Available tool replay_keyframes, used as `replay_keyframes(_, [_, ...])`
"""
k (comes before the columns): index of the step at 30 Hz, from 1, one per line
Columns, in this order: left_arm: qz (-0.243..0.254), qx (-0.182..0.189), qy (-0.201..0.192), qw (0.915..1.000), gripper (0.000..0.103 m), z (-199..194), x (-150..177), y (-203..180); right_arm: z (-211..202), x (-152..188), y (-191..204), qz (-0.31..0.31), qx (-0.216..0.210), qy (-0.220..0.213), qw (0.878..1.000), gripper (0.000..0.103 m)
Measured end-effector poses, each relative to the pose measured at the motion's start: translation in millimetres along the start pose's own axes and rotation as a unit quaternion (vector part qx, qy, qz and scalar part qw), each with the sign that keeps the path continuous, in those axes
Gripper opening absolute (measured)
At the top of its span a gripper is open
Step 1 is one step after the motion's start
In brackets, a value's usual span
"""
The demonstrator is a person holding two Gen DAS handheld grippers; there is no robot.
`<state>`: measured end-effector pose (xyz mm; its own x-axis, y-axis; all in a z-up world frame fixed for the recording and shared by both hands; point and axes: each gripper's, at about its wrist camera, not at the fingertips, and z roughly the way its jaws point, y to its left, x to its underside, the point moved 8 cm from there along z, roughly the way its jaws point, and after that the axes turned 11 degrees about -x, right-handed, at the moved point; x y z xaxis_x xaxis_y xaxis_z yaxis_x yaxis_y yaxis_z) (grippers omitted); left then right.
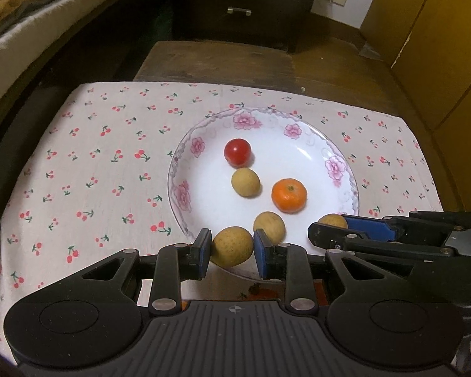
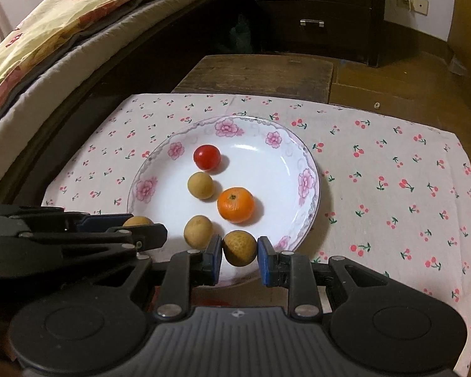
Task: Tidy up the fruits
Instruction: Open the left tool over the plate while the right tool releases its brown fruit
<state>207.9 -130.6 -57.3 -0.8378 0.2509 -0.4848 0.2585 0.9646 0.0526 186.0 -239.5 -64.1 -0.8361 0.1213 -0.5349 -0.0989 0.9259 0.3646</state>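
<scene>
we carry one small tan fruit in each claw over the near rim of the flowered plate (image 1: 332,166). the left claw (image 1: 232,253) is clamped on a tan fruit (image 1: 232,249), its blue pads pressing both sides, and the right claw (image 2: 239,253) grips another tan fruit (image 2: 239,248) the same way. the two claws sit close side by side, so to do this step well we keep them from bumping, bring each fruit low over a bare part of the plate, and let go only once it is near the white surface, since these round fruits will likely roll and knock the ones already there.

the plate stands on the cherry-print cloth (image 1: 88,163) toward the middle of the tabletop, nearer its far edge. in it lie a red tomato (image 1: 237,152) toward the far side, a tan fruit just beside it nearer us (image 1: 245,183), an orange mandarin (image 1: 289,195) toward the right side, and one more tan fruit by the near rim (image 1: 268,224). none of them is stacked on another
</scene>
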Motion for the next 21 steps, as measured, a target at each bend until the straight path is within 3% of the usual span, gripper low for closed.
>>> replay_keyframes(10, [-0.006,0.003,0.004,1.0,0.037,4.8,-0.8,-1.2,3.5,-4.2,-5.0,0.003,0.01,-0.007,1.0,0.028])
replay_keyframes(21, [-0.018,0.004,-0.013,0.9997,0.045,-4.7,-7.5,3.6,-5.1,-8.8,-4.3,0.005,0.013,-0.024,1.0,0.031])
